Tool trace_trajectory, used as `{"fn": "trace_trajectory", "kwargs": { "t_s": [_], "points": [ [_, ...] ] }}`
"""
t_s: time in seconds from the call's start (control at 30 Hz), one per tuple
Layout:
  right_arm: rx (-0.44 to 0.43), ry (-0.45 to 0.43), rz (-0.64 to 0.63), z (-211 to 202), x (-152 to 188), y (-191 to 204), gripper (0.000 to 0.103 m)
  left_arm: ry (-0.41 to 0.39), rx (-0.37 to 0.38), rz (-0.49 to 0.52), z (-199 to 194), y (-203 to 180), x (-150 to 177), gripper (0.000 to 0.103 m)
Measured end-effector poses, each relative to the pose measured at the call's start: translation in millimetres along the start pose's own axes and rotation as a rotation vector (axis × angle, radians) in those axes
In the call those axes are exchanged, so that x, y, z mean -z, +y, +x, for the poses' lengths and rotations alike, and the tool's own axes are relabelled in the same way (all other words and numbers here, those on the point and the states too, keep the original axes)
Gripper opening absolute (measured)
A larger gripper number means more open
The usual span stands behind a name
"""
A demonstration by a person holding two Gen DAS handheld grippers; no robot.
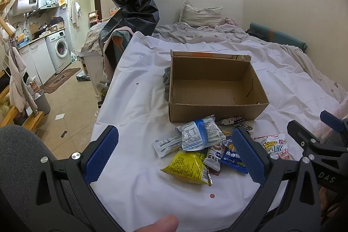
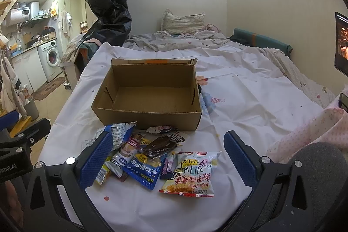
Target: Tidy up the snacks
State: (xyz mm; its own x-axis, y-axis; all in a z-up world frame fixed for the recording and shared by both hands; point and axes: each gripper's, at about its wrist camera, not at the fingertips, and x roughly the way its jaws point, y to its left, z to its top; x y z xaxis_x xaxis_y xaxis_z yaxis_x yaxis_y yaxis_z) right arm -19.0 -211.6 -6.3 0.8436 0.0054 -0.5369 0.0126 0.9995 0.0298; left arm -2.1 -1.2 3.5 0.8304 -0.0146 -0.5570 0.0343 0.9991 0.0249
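Left gripper (image 1: 174,154): your blue-padded jaws stand wide, holding nothing, above the near end of the snack pile.
Right gripper (image 2: 168,160): wide too, empty, over the pile.
Snack pile: loose foil packets (image 2: 152,158) lie on the white sheet (image 2: 250,101), just before the box.
Box: your open brown cardboard box (image 2: 148,116) holds no packets.
Beyond: rumpled bedding and pillow (image 2: 183,23).

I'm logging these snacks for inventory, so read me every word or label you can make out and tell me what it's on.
"Powers Easy Life" and "麦香鸡味块": white and yellow snack bag.
"DAS": right claw body, seen from the left wrist view.
"obot.AI": left claw body, seen from the right wrist view.
Blue packet, yellow packet, silver-blue packet: print too small to read.
Cardboard box: no text visible.
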Motion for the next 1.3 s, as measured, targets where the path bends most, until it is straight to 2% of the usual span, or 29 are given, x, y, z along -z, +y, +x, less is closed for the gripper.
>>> {"fn": "trace_trajectory", "kwargs": {
  "t_s": [1.3],
  "points": [
    [0.005, -0.008, -0.007, -1.1, 0.6, 0.9, 0.103, -0.001, -0.009, -0.012, -1.1, 3.7, -0.1, 0.103]
  ]
}}
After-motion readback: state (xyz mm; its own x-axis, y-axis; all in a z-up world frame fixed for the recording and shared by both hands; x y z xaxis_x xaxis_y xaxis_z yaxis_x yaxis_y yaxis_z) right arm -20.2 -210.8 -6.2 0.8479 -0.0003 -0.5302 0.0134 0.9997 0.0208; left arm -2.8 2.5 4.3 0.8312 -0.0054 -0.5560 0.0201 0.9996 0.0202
